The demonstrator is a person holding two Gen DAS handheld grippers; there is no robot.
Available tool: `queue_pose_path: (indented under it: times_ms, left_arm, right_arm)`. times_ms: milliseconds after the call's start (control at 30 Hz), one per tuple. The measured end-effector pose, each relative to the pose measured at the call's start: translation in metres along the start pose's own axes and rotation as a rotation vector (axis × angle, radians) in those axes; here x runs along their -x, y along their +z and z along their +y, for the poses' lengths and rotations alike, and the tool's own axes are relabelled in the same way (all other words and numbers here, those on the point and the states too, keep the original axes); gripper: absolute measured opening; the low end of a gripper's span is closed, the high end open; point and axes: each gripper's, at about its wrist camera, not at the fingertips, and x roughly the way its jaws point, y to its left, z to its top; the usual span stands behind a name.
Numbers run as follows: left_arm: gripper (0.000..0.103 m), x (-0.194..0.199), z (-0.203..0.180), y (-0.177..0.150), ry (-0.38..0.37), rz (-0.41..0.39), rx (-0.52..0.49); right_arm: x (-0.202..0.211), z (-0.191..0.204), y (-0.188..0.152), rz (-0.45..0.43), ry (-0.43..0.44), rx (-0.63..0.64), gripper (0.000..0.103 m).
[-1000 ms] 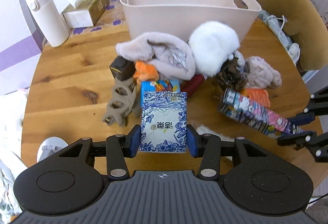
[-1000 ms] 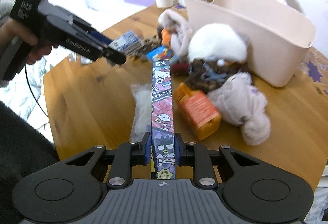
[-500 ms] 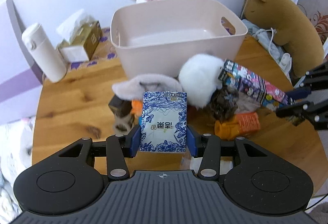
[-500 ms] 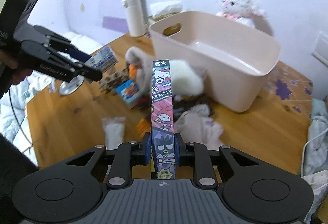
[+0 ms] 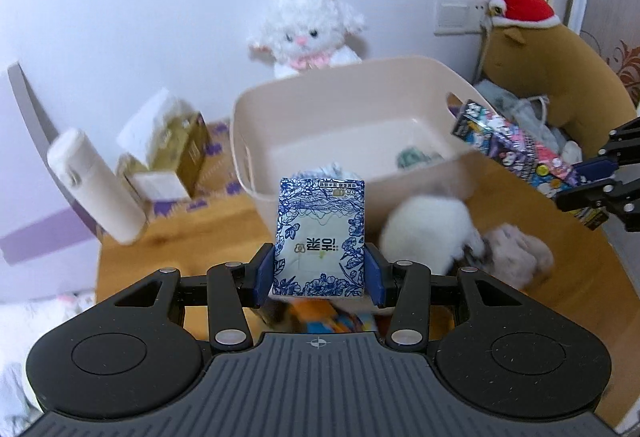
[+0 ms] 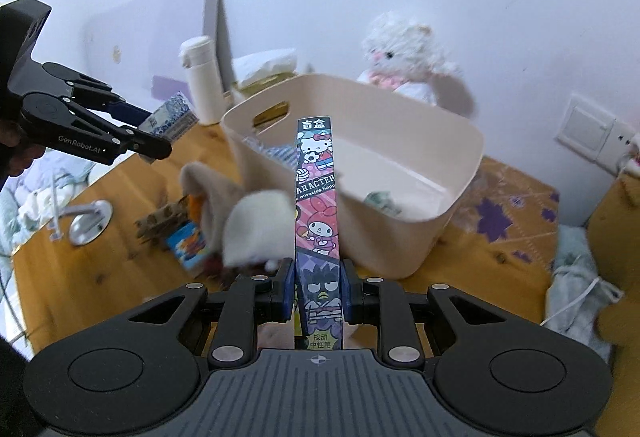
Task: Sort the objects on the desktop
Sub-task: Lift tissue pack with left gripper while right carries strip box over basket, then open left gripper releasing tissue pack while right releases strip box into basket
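My left gripper (image 5: 319,279) is shut on a blue-and-white tissue pack (image 5: 320,233), held up in the air before the near wall of the beige plastic bin (image 5: 304,109). My right gripper (image 6: 318,295) is shut on a long cartoon-printed box (image 6: 318,205), raised with its far end over the bin (image 6: 448,205). The right gripper (image 5: 592,181) with the box (image 5: 516,149) shows at the right of the left wrist view. The left gripper (image 6: 154,141) shows at the left of the right wrist view. A small greenish item (image 6: 382,201) lies in the bin.
On the wooden table (image 6: 80,277) lie a white fluffy ball (image 5: 428,229), a pinkish cloth (image 6: 212,189), a blue snack pack (image 6: 188,245) and a metal stand (image 6: 88,221). A white flask (image 5: 96,185) and tissue box (image 5: 168,157) stand left of the bin. Plush toys sit behind and right.
Both grippers have risen and moved toward the bin with their loads. The cartoon box's far end now reaches over the bin; the tissue pack sits higher, near the bin's front wall.
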Motion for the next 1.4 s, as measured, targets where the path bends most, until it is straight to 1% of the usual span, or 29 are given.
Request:
queue_pose_path:
  times_ms: [167, 233, 300, 433, 533, 667, 733, 833, 1100, 1167, 1233, 1333, 1400]
  left_arm:
    - [0.047, -0.009, 0.012, 0.025, 0.004, -0.034, 0.003]
    - [0.047, -0.013, 0.015, 0.035, 0.005, -0.062, -0.005]
    - [0.047, -0.020, 0.017, 0.044, 0.007, -0.072, -0.024]
    - [0.047, -0.033, 0.018, 0.060, 0.005, -0.078, -0.039]
    - [0.047, -0.044, 0.016, 0.070, -0.013, -0.078, -0.046]
    - [0.047, -0.064, 0.010, 0.078, -0.030, -0.064, -0.064]
    - [0.047, -0.075, 0.007, 0.081, -0.033, -0.048, -0.066]
    - [0.047, -0.095, 0.003, 0.085, -0.004, -0.009, -0.066]
    - [0.047, -0.141, 0.003, 0.084, -0.003, 0.102, -0.027]
    - [0.047, -0.150, 0.003, 0.081, -0.008, 0.138, -0.027]
    - [0.047, -0.159, 0.001, 0.078, -0.019, 0.197, -0.035]
    - [0.047, -0.163, -0.001, 0.073, -0.022, 0.217, -0.050]
    - [0.047, -0.163, 0.000, 0.072, -0.026, 0.219, -0.042]
  right_arm:
    - [-0.002, -0.012, 0.017, -0.016, -0.047, 0.026, 0.022]
    - [-0.003, -0.018, 0.024, -0.024, -0.060, 0.023, 0.022]
    - [-0.006, -0.024, 0.031, -0.028, -0.078, 0.027, 0.022]
    - [-0.017, -0.033, 0.043, -0.028, -0.106, 0.020, 0.022]
    - [-0.030, -0.040, 0.051, -0.021, -0.111, -0.007, 0.022]
    - [-0.050, -0.046, 0.064, -0.003, -0.134, -0.012, 0.022]
    - [-0.059, -0.047, 0.069, 0.004, -0.149, -0.011, 0.022]
    - [-0.075, -0.047, 0.076, 0.025, -0.166, 0.001, 0.022]
    - [-0.118, -0.041, 0.083, 0.109, -0.186, 0.021, 0.022]
    - [-0.126, -0.040, 0.081, 0.131, -0.188, 0.022, 0.022]
    - [-0.130, -0.039, 0.080, 0.146, -0.189, 0.025, 0.022]
    - [-0.133, -0.036, 0.077, 0.162, -0.185, 0.029, 0.022]
    - [-0.135, -0.034, 0.076, 0.171, -0.183, 0.033, 0.022]
